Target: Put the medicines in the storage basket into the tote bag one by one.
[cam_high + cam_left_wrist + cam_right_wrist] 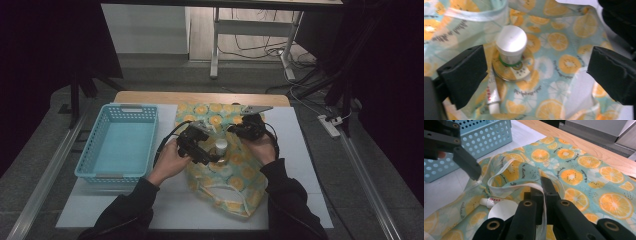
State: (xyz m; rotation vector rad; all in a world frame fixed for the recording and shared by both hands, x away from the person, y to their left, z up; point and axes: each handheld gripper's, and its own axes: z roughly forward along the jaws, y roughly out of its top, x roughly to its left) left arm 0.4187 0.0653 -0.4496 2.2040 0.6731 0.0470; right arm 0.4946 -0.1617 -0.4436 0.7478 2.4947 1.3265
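A fabric bag (235,180) printed with orange slices lies on the table with its mouth held up. Inside it a white-lidded jar (511,42) stands on a round flat tin (510,72), and a small white tube (492,97) lies beside them. My left gripper (536,75) hovers open over the jar, its jaws wide apart with nothing between them; in the high view it (207,156) sits just left of the jar (221,146). My right gripper (546,185) is shut on the bag's pale strap (544,220), lifting the rim. The tube (491,201) and jar lid (502,211) lie below it.
A light blue perforated basket (120,142) stands to the left of the bag on the white table cover (300,150). The table's wooden far edge (200,97) runs behind the bag. The person's sleeves come in from the bottom.
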